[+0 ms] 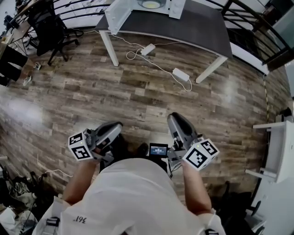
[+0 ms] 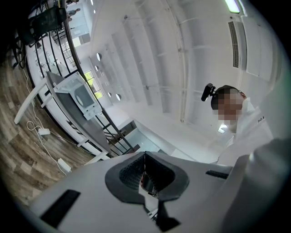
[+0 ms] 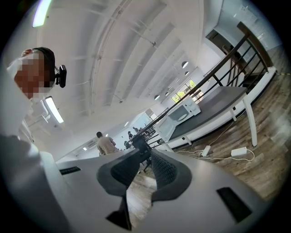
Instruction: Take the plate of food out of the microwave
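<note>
Head view shows the person standing on a wood floor [image 1: 138, 96] well back from the table [image 1: 193, 32], with both grippers held low and close to the body. The left gripper [image 1: 115, 127] has its jaws pressed together at the tips and nothing in them. The right gripper [image 1: 175, 120] has its jaws a narrow way apart, only floor showing through the gap, so it too is empty. The microwave [image 1: 151, 7] sits at the far edge of the table with its door [image 1: 117, 16] swung open to the left. Inside it a pale round shape is probably the plate [image 1: 151, 4], though it is too small to make out the food. A plate like this is likely stiff, smooth and breakable, perhaps warm, and its load could slide if it tips. The sensible hold is on the rim at the near edge, or on opposite edges with one gripper each, drawing it out level. The open door leaves the cavity free on the right but crowds the left approach. On the floor under the table lie white power bricks [image 1: 180, 73] and looping cables [image 1: 138, 55], a tripping risk on the walk in. An office chair [image 1: 48, 27] stands off to the left, a dark railing [image 1: 257, 27] runs behind the table, and a white shelf unit [image 1: 275, 151] is at the right, all clear of the direct path.
</note>
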`<act>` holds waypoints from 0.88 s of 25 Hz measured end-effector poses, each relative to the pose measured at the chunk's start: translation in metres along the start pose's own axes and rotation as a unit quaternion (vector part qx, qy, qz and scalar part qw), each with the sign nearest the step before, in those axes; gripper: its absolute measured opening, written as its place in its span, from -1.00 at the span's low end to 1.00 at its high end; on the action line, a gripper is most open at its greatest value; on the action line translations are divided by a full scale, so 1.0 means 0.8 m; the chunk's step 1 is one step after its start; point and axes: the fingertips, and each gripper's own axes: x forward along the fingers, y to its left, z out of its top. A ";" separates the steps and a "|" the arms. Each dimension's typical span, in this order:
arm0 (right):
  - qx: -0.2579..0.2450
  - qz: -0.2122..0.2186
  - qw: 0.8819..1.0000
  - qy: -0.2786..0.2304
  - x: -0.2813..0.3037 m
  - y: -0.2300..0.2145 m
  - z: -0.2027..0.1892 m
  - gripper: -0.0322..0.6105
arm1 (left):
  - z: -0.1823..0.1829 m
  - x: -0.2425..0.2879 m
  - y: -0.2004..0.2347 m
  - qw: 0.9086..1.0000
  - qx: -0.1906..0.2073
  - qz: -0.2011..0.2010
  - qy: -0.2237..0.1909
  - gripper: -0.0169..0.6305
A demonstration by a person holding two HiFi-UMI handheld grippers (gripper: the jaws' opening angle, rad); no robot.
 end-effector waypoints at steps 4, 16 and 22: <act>0.006 -0.006 1.000 -0.001 0.007 -0.003 -0.001 -0.72 | 0.006 0.001 0.008 1.000 -0.006 -0.002 0.005 -0.93; 0.001 -0.032 0.999 -0.025 0.106 -0.029 0.033 -0.72 | 0.093 0.038 0.104 0.999 -0.013 -0.032 0.037 -0.93; 0.010 -0.060 0.998 -0.033 0.176 -0.048 0.050 -0.72 | 0.147 0.057 0.166 0.996 -0.028 -0.043 0.071 -0.93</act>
